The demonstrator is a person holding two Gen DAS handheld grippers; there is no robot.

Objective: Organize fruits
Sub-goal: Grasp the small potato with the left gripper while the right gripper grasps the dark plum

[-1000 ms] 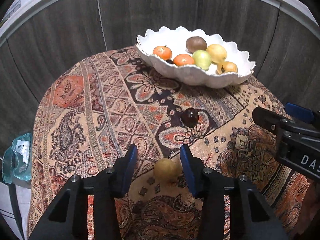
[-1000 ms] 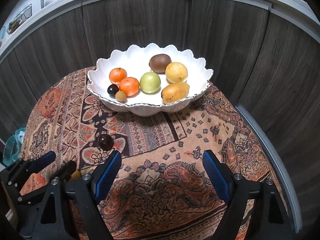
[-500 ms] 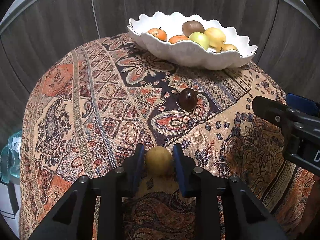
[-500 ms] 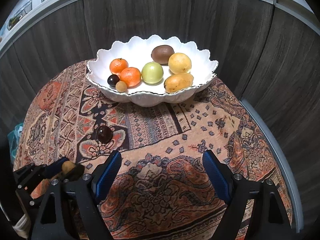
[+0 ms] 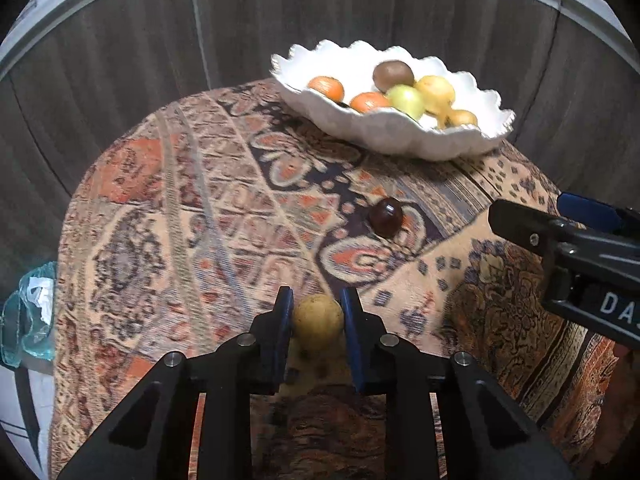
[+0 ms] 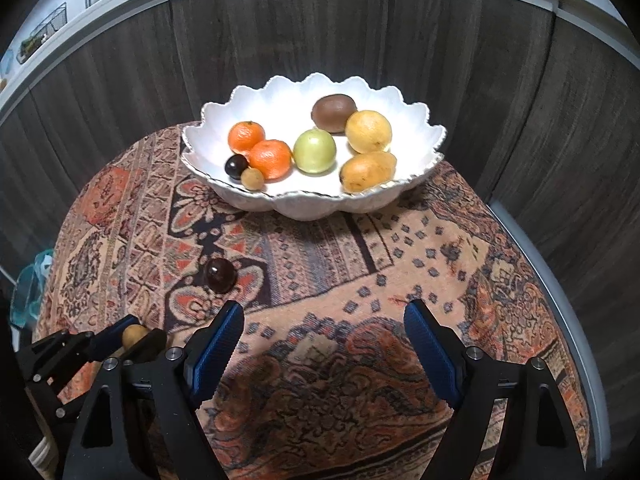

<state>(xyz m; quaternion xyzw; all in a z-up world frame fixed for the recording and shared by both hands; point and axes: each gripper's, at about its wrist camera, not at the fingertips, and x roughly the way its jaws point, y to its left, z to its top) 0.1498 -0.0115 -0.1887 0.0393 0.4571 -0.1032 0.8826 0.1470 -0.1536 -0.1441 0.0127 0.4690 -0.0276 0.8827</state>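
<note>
White bowl (image 6: 424, 120) of fruit — dark plum (image 6: 219, 275) on cloth (image 6: 360, 264).

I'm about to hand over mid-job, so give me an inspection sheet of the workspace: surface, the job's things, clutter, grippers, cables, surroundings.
Surface: round table under a patterned cloth, flat, no spills seen.
Job's things: white scalloped bowl at the far side holds two oranges, a green fruit, a kiwi, two yellow fruits, a dark plum and a small tan fruit. Loose dark plum lies on the cloth. Small yellow fruit sits in the left gripper.
Clutter: nothing seen on the table.
Grippers: left gripper shut on the small yellow fruit; right gripper open, holding nothing.
Cables: nothing seen.
Surroundings: dark wood panels behind; teal bag beside the table.
</note>
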